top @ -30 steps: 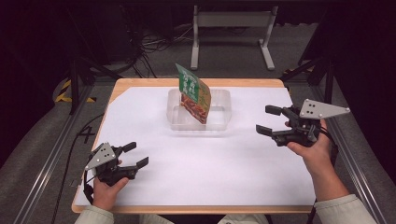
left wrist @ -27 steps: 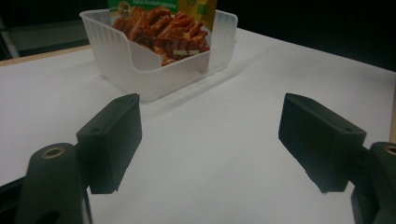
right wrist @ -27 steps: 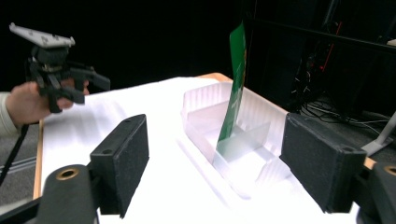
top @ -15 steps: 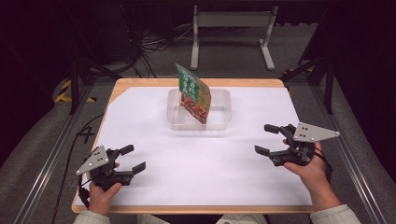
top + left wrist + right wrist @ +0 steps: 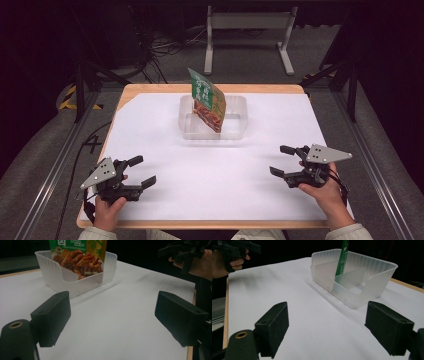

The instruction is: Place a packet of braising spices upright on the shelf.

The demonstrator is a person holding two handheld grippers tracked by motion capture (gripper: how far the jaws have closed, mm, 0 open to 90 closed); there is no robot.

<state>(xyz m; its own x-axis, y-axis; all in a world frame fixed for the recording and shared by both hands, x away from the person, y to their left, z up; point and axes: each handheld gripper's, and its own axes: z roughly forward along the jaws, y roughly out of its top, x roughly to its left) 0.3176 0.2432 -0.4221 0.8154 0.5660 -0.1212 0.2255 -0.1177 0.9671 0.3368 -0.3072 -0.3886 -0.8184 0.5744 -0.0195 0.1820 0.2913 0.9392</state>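
— Inspector: Where is the item sitting?

— Assistant: A green and yellow printed food pouch (image 5: 207, 99), showing reddish-brown food on its face, is standing tilted inside a clear ribbed plastic bin (image 5: 237, 129). The bin is resting on the far middle of the white sheet-covered wooden table (image 5: 200, 170). In the right gripper view a divider wall is splitting the bin (image 5: 372, 277) into compartments, and the pouch (image 5: 342, 257) is showing edge-on behind that wall.

— Inspector: Is anything touching the pouch?

— Assistant: No. Both tools are sitting well apart from the bin, near the table's front edge.

— Inspector: Left side?

— Assistant: The left gripper (image 5: 138, 171) is hovering at the near left corner, gripped by the person's left hand (image 5: 107, 210) from below. Its jaws are spread wide and holding nothing, pointing toward the table's centre. In its own view the bin (image 5: 60, 277) is lying ahead between the jaws.

— Inspector: Right side?

— Assistant: The right gripper (image 5: 282, 161) is hovering at the near right, held in the right hand (image 5: 325, 192), forearm coming in from the bottom edge. Its jaws are likewise gaping, empty, pointing leftward across the sheet.
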